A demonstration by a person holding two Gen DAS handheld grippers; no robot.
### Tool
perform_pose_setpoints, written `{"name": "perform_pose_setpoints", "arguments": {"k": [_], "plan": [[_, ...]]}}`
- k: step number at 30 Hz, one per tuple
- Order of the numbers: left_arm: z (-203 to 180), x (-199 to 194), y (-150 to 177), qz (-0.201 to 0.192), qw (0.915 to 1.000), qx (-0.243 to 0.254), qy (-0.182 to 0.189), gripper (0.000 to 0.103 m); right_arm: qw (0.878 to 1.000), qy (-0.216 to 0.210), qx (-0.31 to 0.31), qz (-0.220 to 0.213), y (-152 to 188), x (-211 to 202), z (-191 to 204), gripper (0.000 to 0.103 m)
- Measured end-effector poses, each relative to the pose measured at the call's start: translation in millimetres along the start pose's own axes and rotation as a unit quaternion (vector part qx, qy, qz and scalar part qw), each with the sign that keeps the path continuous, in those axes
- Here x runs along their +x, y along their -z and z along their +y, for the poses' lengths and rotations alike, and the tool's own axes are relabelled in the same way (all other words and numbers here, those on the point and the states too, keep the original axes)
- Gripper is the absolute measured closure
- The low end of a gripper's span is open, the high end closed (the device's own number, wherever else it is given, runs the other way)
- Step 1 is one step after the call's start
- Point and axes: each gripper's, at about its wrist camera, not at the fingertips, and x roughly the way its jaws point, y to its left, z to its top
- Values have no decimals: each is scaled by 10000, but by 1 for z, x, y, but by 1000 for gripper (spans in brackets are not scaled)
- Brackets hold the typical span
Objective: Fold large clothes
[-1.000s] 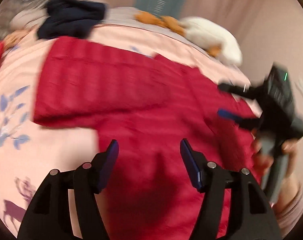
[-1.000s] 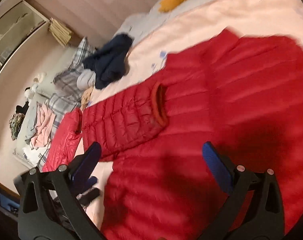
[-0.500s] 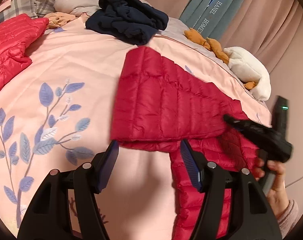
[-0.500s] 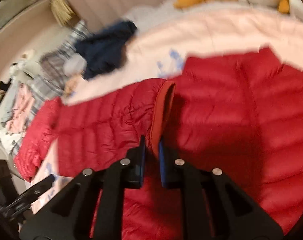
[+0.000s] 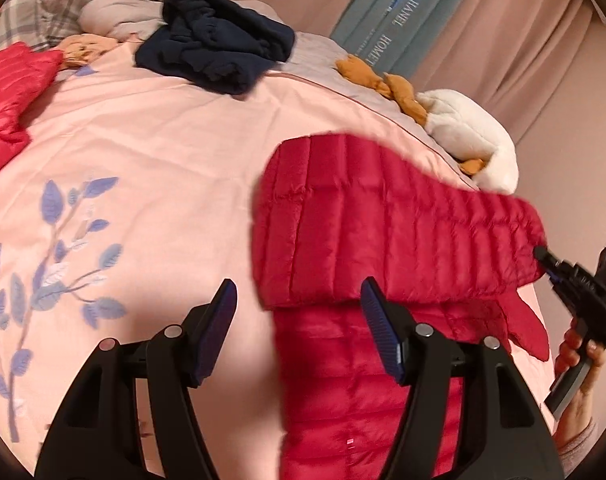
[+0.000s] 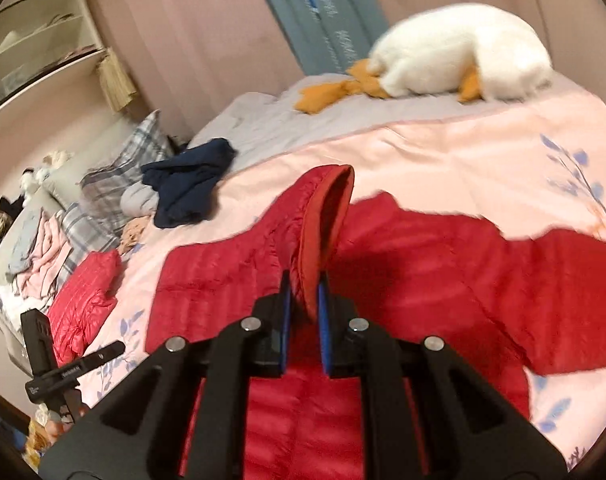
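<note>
Right hand-held gripper is now being held clamped on the sleeve cuff of the red down jacket; a second ago its jaws were wide apart over the jacket. The sleeve is being lifted off the jacket body, centre of the right wrist frame. Left hand-held gripper is being kept open with nothing between its pads, opening unchanged, low centre of its frame above the pink bed cover. The jacket is lying spread on the bed, lower right of the left wrist frame.
</note>
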Motion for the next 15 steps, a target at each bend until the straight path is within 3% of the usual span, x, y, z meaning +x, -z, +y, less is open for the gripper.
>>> {"name": "perform_pose_setpoints", "arguments": {"k": [8,12,14,15], "plan": [[-43,55,-7,438,9985,251,211,38,9969,427,88,651,28,35,-38,89],[-59,76,-8,504,9971,564,-120,41,9945,709,68,763,32,42,-52,80],[-67,85,-7,557,9944,823,-366,50,9933,870,64,760,33,41,-60,77],[-69,89,-6,585,9928,925,-481,53,9924,966,52,758,32,40,-62,69]]}}
